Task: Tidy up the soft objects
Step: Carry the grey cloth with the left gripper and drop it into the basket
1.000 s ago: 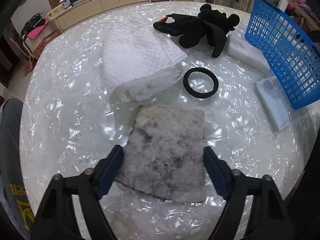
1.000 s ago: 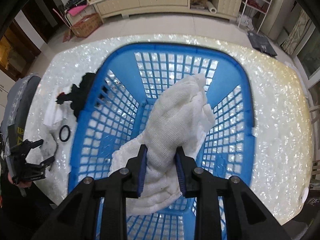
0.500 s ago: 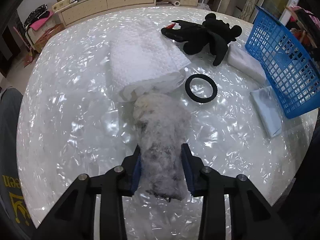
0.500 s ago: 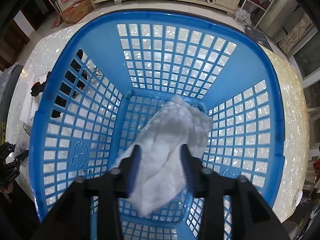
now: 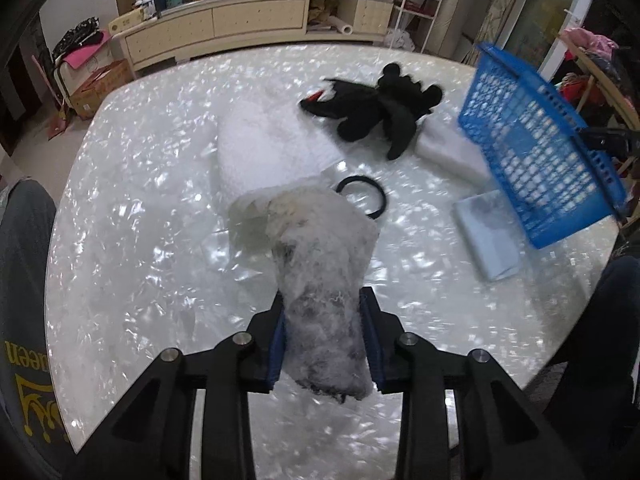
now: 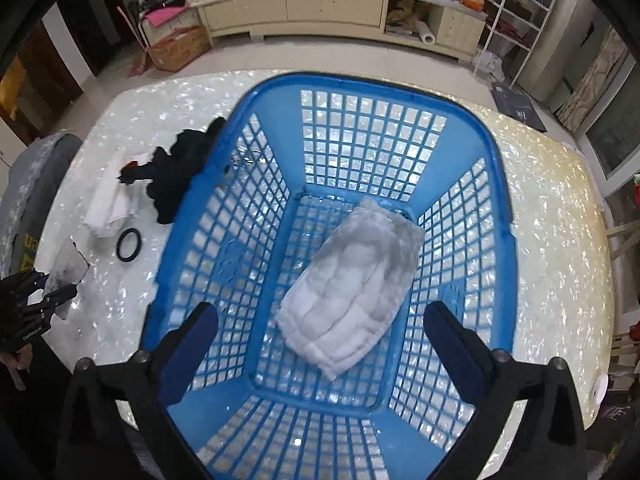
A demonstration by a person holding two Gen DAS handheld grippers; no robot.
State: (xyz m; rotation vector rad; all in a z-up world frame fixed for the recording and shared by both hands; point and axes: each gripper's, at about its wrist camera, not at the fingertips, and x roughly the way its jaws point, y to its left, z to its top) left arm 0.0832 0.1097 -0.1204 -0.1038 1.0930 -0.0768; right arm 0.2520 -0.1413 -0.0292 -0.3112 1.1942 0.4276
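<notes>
My left gripper [image 5: 323,336] is shut on a grey fluffy cloth [image 5: 320,264] and holds it lifted above the table; the same gripper [image 6: 44,300] shows at far left in the right wrist view. My right gripper [image 6: 320,324] is open and empty above the blue basket [image 6: 264,92]. A white knitted cloth [image 6: 352,288] lies on the basket floor. On the table lie a folded white towel [image 5: 264,144], a black plush toy [image 5: 380,108], a black ring [image 5: 364,196], a light blue cloth [image 5: 488,236] and a white cloth [image 5: 452,148] by the basket [image 5: 532,148].
The round table [image 5: 140,184] has a shiny pearly top. A person's legs sit at its left [image 5: 20,280] and right [image 5: 608,320] edges. A low cabinet [image 5: 248,28] with clutter stands behind the table.
My left gripper closed on the grey fluffy cloth and lifted it off the table. My right gripper opened and let the white knitted cloth drop into the basket, then rose.
</notes>
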